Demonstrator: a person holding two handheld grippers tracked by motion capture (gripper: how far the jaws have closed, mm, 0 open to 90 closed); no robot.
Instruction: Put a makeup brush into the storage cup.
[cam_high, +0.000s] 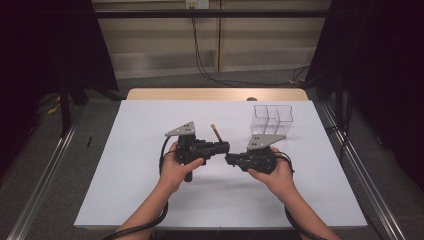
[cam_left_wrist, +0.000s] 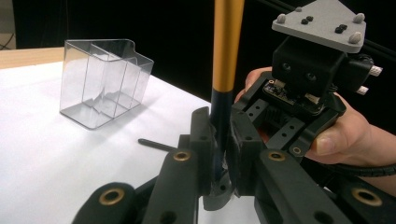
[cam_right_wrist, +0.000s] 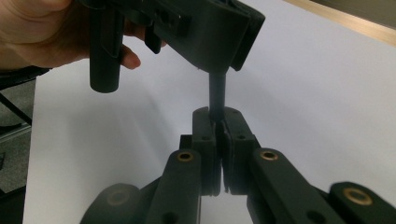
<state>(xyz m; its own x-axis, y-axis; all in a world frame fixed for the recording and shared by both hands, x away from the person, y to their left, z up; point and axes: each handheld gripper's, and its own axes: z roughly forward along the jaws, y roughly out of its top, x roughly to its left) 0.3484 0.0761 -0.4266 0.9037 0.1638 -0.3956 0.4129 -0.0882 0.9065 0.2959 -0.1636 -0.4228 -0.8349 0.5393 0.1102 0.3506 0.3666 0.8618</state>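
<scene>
Orange and dark, a pen (cam_left_wrist: 227, 51) is held up over the white surface (cam_high: 150, 200) by the left gripper (cam_left_wrist: 219, 154) and the right gripper (cam_right_wrist: 217, 140), both sets of fingers closed on it, while the clear box (cam_high: 272, 120) nearby is seen empty, so putting it in is likely left.

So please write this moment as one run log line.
left gripper: shut on pen | right gripper: shut on pen's dark end | clear organizer: empty, beyond right hand
</scene>
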